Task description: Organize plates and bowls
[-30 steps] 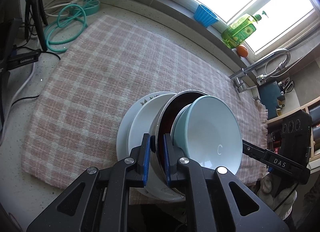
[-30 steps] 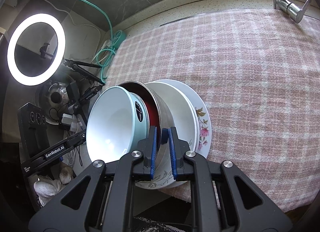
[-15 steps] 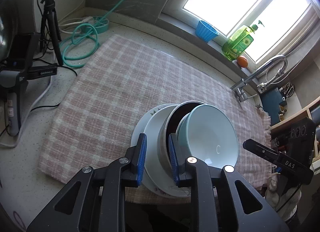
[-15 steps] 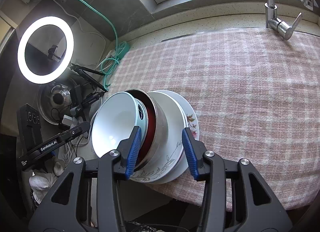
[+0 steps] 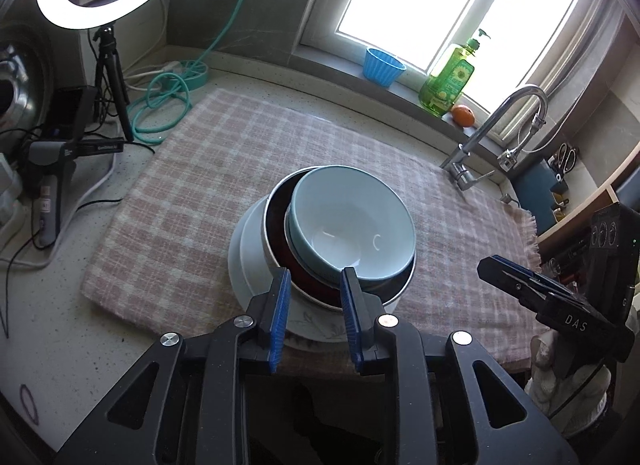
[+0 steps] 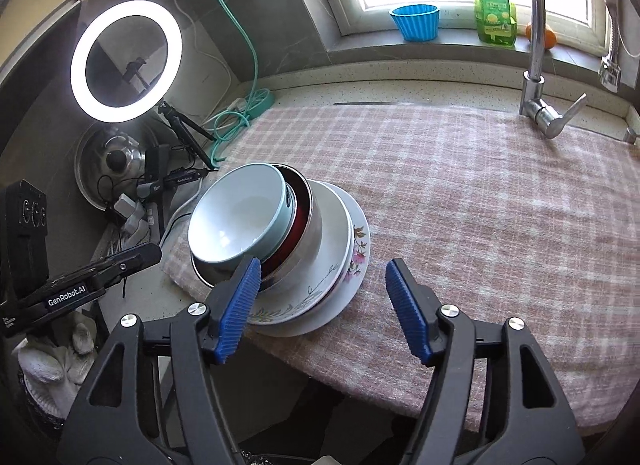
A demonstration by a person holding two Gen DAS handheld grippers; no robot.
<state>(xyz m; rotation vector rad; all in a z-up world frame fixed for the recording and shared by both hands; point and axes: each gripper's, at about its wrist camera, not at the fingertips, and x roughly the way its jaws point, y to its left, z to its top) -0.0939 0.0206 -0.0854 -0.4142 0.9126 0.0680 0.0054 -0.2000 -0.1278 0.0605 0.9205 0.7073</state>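
A stack of dishes sits near the front edge of the pink checked cloth (image 5: 192, 185). A light blue bowl (image 5: 352, 225) lies in a steel bowl with a dark red inside (image 5: 280, 233), on white plates (image 5: 244, 249). In the right wrist view the blue bowl (image 6: 240, 221), steel bowl (image 6: 308, 221) and flowered plates (image 6: 344, 265) show the same stack. My left gripper (image 5: 314, 319) is open and empty, just in front of the stack. My right gripper (image 6: 324, 309) is wide open and empty, just in front of the plates.
A tap (image 6: 536, 65) stands at the back right. A blue cup (image 6: 416, 21), green soap bottle (image 6: 494, 5) and an orange (image 5: 463, 115) sit on the sill. A ring light (image 6: 126, 61), tripod, cables and teal hose (image 5: 168, 97) crowd the left.
Both grippers were shut on the steel bowl's rim; they have opened, let go and pulled back and up. The stack now rests on the cloth.
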